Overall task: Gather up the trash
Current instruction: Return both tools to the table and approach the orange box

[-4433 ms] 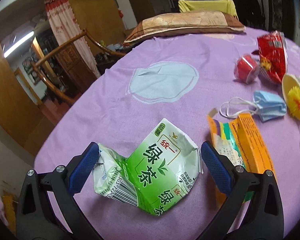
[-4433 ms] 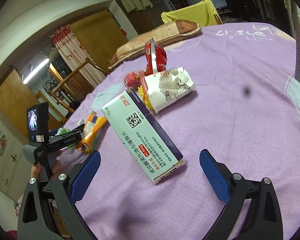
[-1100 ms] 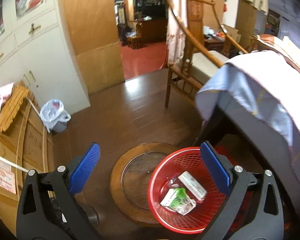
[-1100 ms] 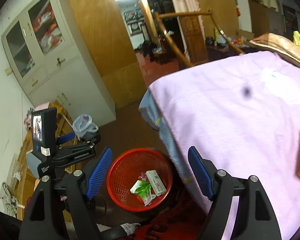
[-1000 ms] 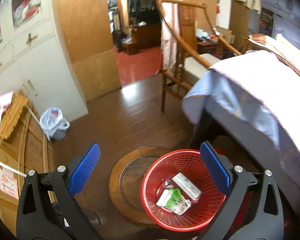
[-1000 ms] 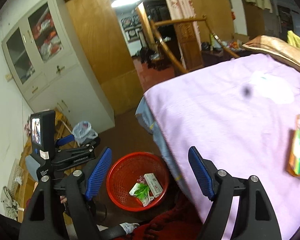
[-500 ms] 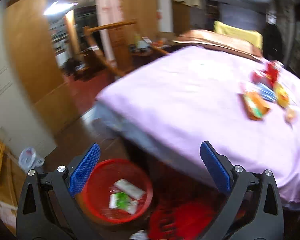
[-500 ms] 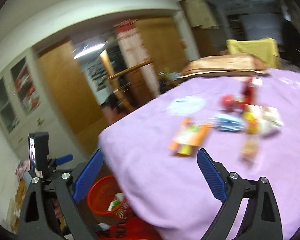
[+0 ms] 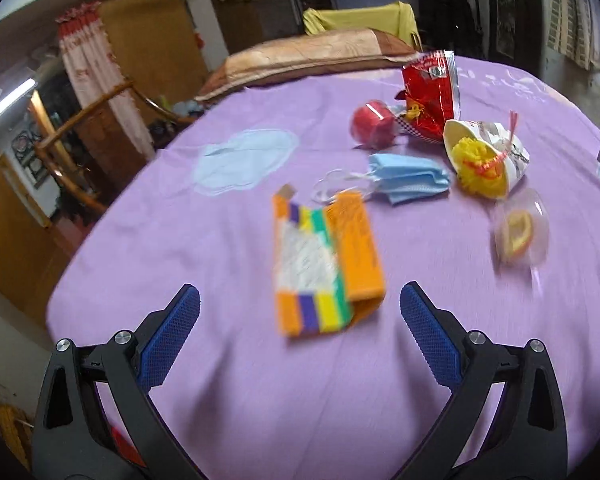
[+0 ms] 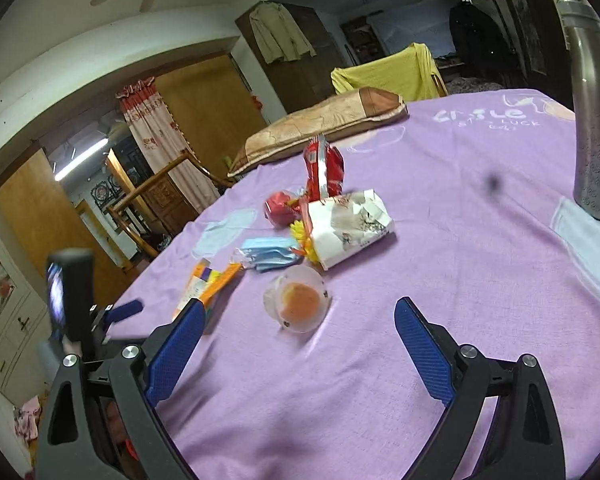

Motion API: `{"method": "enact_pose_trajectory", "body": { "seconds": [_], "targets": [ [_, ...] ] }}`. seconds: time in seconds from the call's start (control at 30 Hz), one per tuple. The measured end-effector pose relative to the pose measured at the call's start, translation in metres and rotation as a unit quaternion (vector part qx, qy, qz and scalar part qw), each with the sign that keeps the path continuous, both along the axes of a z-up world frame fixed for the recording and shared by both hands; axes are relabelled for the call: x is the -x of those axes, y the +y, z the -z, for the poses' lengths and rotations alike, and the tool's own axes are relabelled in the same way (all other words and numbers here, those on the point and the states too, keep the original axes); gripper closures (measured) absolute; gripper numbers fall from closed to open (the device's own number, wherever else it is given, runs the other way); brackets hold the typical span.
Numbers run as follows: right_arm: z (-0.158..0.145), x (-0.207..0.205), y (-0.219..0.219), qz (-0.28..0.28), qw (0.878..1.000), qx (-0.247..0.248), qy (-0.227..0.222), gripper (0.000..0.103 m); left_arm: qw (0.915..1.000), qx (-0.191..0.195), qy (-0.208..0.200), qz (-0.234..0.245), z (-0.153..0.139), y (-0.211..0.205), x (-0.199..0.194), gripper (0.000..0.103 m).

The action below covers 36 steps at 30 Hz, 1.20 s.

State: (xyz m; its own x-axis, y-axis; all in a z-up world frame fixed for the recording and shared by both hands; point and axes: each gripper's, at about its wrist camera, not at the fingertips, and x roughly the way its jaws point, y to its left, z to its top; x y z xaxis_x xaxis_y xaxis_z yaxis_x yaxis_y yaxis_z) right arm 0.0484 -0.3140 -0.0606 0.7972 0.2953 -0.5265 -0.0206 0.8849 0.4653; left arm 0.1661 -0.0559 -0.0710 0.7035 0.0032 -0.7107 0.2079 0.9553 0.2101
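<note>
Your left hand-held gripper stood wide open with nothing between its blue pads, pointing down over the near edge of the purple-covered surface. Just beyond its fingertips lay the orange carton, flattened and blurred, its striped end nearest you. Past the carton sat the blue face mask, its white loops trailing toward the carton. Further back were the red round piece, the red snack bag standing upright beside it, and the paper cup tipped on its side with yellow shreds showing at its mouth. A clear plastic cup with something orange inside lay to the right of the carton, well apart from it.

Your right hand-held gripper was also empty; its jaws had just been opening and stood spread wide. The clear plastic cup lay on the cloth just ahead of it, between the two fingers in line of sight but untouched. The orange carton sat beside the left finger, with the face mask and paper cup behind. A pillow rested at the far edge, and a grey metal bottle stood at the right.
</note>
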Motion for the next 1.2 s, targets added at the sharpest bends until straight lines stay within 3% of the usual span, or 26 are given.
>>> {"method": "enact_pose_trajectory", "body": {
  "seconds": [0.27, 0.4, 0.57, 0.8, 0.93, 1.03, 1.2],
  "targets": [
    [0.006, -0.005, 0.004, -0.013, 1.000, -0.003, 0.009, 0.006, 0.9964, 0.048, 0.069, -0.014, 0.014, 0.001, -0.053, 0.007],
    [0.008, -0.005, 0.005, -0.013, 1.000, -0.006, 0.014, 0.006, 0.9881, 0.078, 0.132, -0.011, 0.028, 0.009, -0.070, 0.007],
    [0.010, -0.006, 0.004, -0.007, 1.000, -0.009, 0.020, 0.006, 0.9880, 0.088, 0.126, -0.015, 0.028, 0.012, -0.068, 0.007],
    [0.014, -0.018, 0.017, -0.021, 0.998, 0.027, 0.059, 0.006, 0.9889, 0.075, 0.127, -0.015, 0.030, 0.009, -0.068, 0.007],
    [0.015, -0.042, 0.035, -0.048, 0.991, 0.077, 0.101, 0.006, 0.9889, 0.075, 0.127, -0.015, 0.029, 0.009, -0.068, 0.007],
    [0.006, -0.062, 0.044, -0.072, 0.987, 0.095, 0.105, 0.006, 0.9889, 0.075, 0.127, -0.015, 0.029, 0.008, -0.068, 0.007],
    [0.009, -0.097, 0.046, -0.080, 0.986, 0.076, 0.128, 0.007, 0.9889, 0.075, 0.127, -0.015, 0.029, 0.009, -0.068, 0.007]
  ]
}}
